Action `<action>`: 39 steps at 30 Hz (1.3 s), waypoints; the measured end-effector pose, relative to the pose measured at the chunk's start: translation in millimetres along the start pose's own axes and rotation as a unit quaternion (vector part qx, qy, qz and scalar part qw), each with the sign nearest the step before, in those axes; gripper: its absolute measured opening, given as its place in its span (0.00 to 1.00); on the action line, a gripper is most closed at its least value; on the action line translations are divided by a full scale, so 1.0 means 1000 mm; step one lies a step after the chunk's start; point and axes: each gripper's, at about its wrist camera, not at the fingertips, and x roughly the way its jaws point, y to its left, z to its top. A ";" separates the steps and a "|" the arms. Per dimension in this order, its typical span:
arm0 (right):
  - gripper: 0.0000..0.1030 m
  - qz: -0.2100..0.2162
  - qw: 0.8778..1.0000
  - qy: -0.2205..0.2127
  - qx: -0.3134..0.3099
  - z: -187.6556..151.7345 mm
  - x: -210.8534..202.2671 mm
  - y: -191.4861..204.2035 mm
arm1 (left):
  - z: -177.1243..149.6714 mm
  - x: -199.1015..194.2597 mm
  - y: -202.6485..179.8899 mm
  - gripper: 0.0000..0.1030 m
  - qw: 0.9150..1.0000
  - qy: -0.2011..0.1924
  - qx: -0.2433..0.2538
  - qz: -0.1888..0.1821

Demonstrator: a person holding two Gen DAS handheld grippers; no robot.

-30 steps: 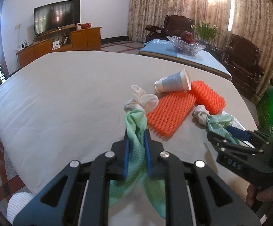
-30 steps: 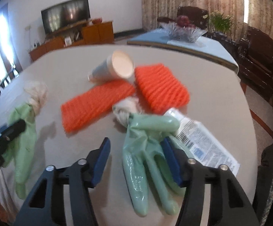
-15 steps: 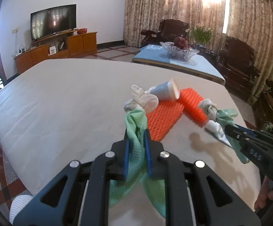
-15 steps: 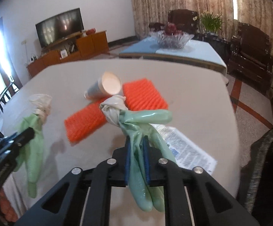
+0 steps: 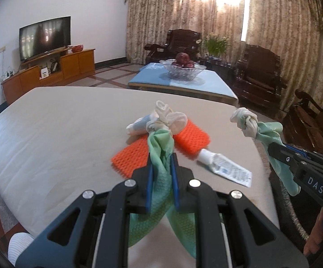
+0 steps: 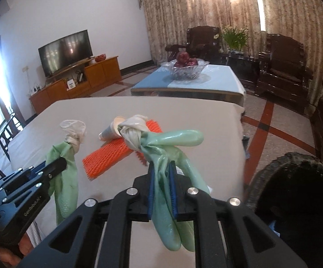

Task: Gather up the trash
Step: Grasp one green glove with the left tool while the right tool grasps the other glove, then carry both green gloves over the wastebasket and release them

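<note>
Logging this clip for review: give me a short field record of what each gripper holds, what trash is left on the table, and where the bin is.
left gripper: shut on a green glove with a knotted white cuff, lifted off the table
right gripper: shut on a second green glove, also lifted
left on table: two orange foam nets, a paper cup on its side, a flattened tube
bin: dark basket at lower right of the right wrist view, beside the table
background: fruit bowl on a blue-topped low table
</note>
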 end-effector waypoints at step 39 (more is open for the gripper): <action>0.12 -0.120 0.990 -0.044 0.054 -0.024 -0.104 -0.099 | 0.002 -0.027 -0.129 0.13 0.990 -0.021 0.085 -0.112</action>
